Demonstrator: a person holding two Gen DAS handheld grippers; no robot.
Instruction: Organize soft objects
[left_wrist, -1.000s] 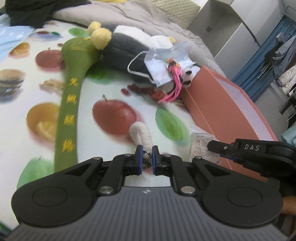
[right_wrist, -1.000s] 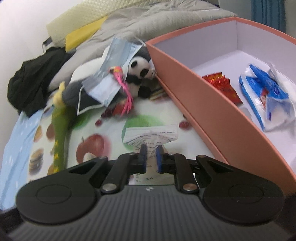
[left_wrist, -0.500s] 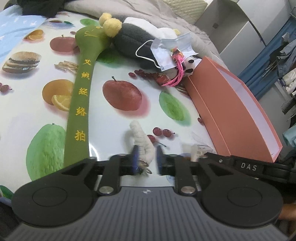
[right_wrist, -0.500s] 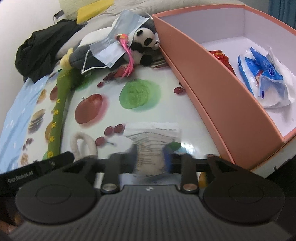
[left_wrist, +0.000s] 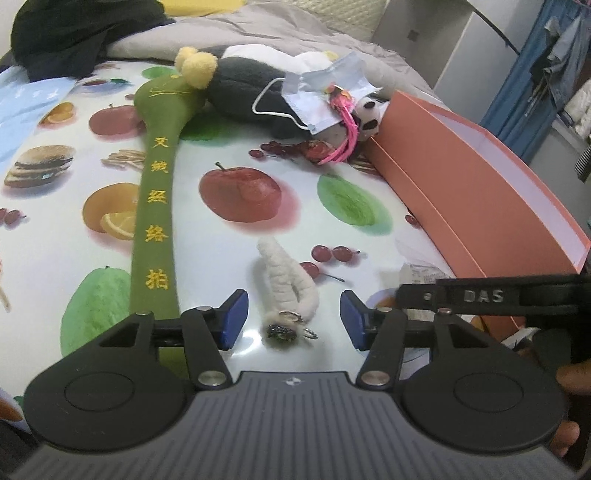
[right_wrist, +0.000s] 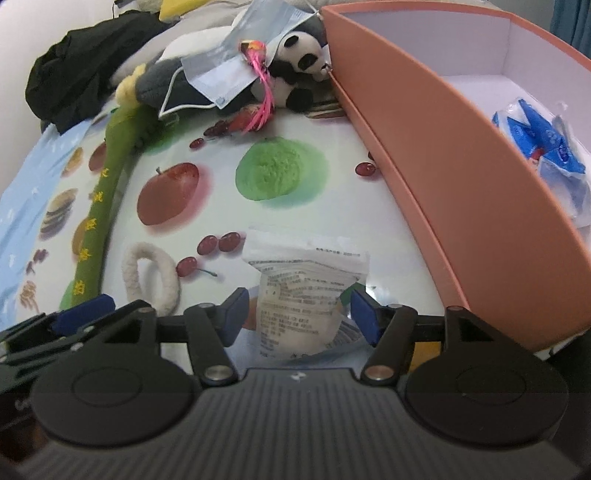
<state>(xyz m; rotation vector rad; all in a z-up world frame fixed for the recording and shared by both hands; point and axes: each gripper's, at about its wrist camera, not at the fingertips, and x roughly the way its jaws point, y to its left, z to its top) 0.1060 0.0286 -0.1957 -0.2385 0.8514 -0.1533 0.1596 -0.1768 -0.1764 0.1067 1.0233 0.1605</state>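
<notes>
A white fuzzy loop keychain (left_wrist: 290, 275) lies on the fruit-print cloth (left_wrist: 55, 236), its metal clasp between the fingers of my left gripper (left_wrist: 293, 317). The jaws are opening and the pads do not touch it. The loop (right_wrist: 151, 273) also shows in the right wrist view. A clear packet with printed text (right_wrist: 306, 295) lies flat between the fingers of my right gripper (right_wrist: 299, 314), whose jaws are opening too, free of it. A long green plush stick (left_wrist: 157, 210), a face mask (left_wrist: 325, 96) and a panda toy (right_wrist: 299, 62) lie further back.
An orange box (right_wrist: 443, 155) stands to the right, with blue-and-white packets (right_wrist: 546, 147) inside. A grey plush (left_wrist: 243, 85), black clothing (left_wrist: 74, 33) and a grey blanket (left_wrist: 258, 26) are at the back. A pink tassel (right_wrist: 264, 96) hangs from the mask.
Both grippers went from shut to open. The left let go of the white loop's clasp and the right let go of the packet; both things now lie on the cloth.
</notes>
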